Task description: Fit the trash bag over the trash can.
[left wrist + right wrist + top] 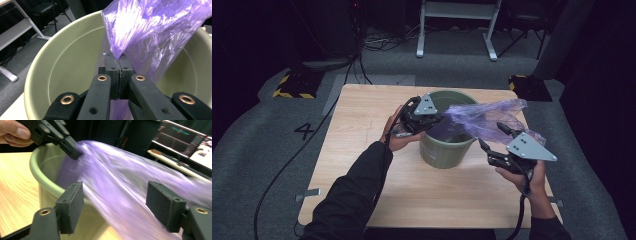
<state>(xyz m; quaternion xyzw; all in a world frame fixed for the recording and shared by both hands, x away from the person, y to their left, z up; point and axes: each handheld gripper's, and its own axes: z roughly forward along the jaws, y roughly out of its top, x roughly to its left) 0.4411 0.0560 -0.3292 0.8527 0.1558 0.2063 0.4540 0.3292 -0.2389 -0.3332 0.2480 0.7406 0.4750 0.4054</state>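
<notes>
Stretching across the mouth of a green bin (446,150), a thin purple plastic bag (482,120) runs from the bin's near-left rim out over its right side, where its crumpled loose end hangs past the rim above the table (362,150). In the left gripper view the bag (150,32) rises as a taut, shiny sheet from a pinched point, with the bin's pale green inner wall (70,65) curving behind it and part of the film falling down inside.

At that pinched point the left gripper (438,118) has its jaws pressed together on the bag's edge, just over the bin's rim; the left gripper view shows the two black pads (118,62) closed flat against each other with film caught between them. The left hand (394,135) holds this gripper beside the bin's left wall, a dark sleeve (357,190) trailing back toward the table's near edge.

The right gripper (493,136) sits to the right of the bin, near the bag's hanging end, held by the right hand (532,177). Its jaws stand wide apart; in the right gripper view they (120,207) straddle the blurred purple sheet (117,185) without closing on it, and the left gripper (75,152) shows farther off, clamped on the bag above the bin's rim (37,170).

The light wooden table stands on grey carpet (257,130), with a cable (292,160) trailing off to the left.
</notes>
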